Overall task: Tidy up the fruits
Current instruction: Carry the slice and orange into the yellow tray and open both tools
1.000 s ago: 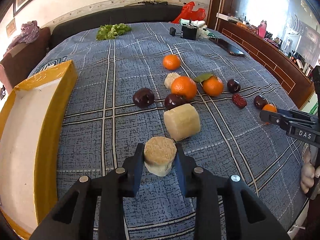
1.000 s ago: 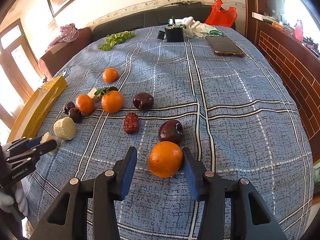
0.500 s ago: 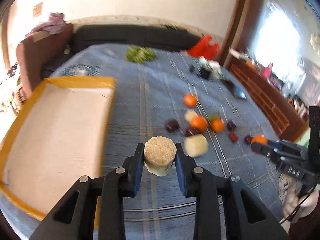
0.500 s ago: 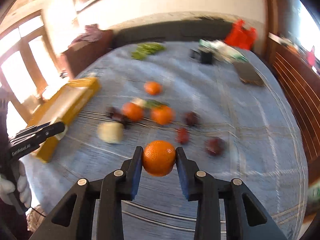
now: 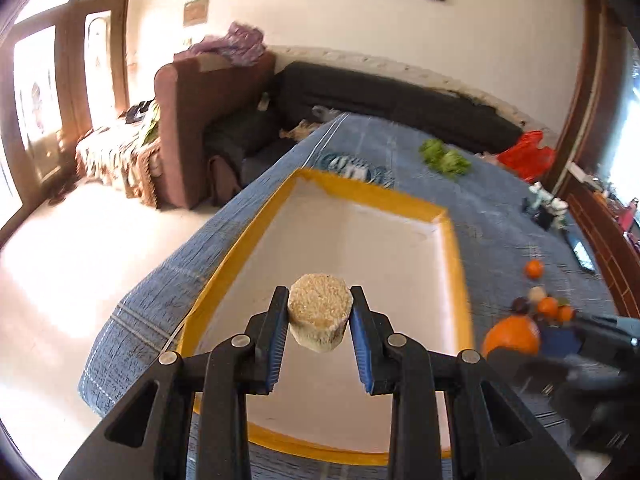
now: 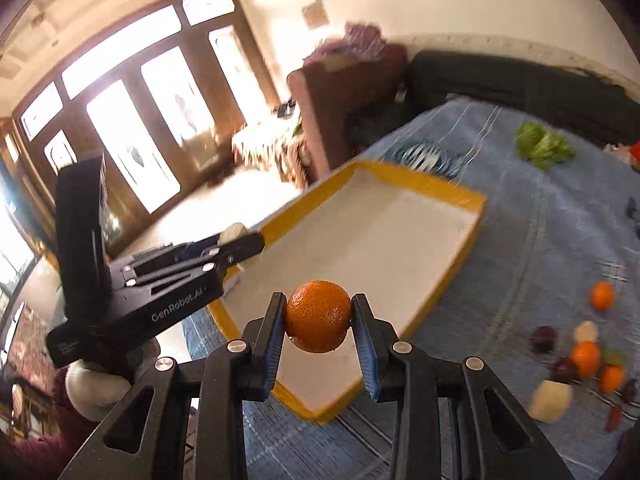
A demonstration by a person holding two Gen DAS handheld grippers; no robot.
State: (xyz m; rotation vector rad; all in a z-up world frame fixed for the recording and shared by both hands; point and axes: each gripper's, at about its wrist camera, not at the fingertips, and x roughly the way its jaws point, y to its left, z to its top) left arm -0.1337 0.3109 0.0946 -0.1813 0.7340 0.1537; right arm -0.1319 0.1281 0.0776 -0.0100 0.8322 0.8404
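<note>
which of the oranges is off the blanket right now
The orange gripped in the right tool, held above the yellow-rimmed tray. The other oranges lie on the blue blanket among the remaining fruit.

beige cylinder chunk (image 5: 319, 318): held above tray (image 5: 360, 190) | orange (image 6: 318, 316): held aloft near tray edge

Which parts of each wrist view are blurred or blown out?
Left wrist view: window and floor blown out, far fruit cluster and right hand-held gripper smeared; gripped pale fibrous cylinder sharp. Right wrist view: windows overexposed, yellow-rimmed white tray edge and loose fruit streaked; gripped orange sharp.
</note>
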